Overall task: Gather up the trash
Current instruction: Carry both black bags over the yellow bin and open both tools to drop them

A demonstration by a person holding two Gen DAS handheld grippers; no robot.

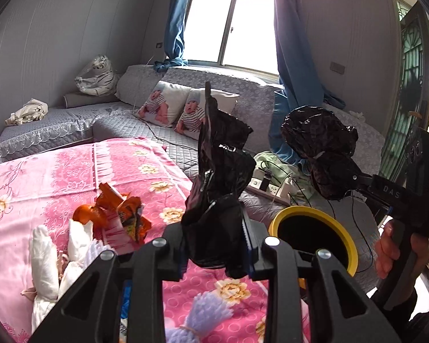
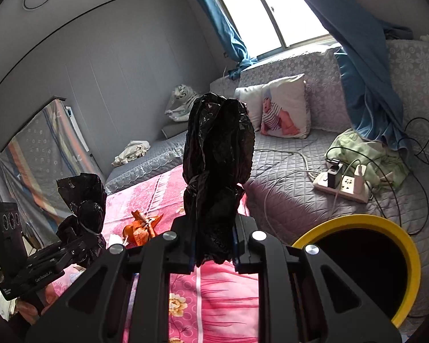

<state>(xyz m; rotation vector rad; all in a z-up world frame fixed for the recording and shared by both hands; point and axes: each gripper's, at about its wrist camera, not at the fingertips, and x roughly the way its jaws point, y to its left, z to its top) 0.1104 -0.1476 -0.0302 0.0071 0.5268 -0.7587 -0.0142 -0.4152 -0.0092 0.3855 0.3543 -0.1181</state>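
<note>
My left gripper [image 1: 214, 240] is shut on a crumpled black plastic bag [image 1: 220, 171] that stands up between its fingers. My right gripper [image 2: 214, 248] is shut on another bunch of black bag plastic [image 2: 218, 143]. Each gripper shows in the other's view, the right one [image 1: 353, 178] with its bunch [image 1: 319, 140] and the left one [image 2: 81, 241] with its bunch [image 2: 83, 197]. I cannot tell whether the two bunches join. A yellow-rimmed bin [image 1: 303, 211] [image 2: 357, 219] stands just right of both. Orange peel and a wrapper [image 1: 114, 214] [image 2: 141, 230] lie on the pink blanket [image 1: 43, 177].
White tissues [image 1: 43, 257] lie at the blanket's left. A power strip [image 1: 271, 190] [image 2: 340, 184] with cables rests on the grey quilted sofa [image 2: 286, 188]. Printed pillows [image 1: 168, 105] and blue curtains [image 2: 366, 85] are behind. A hand [image 1: 391, 254] grips the right handle.
</note>
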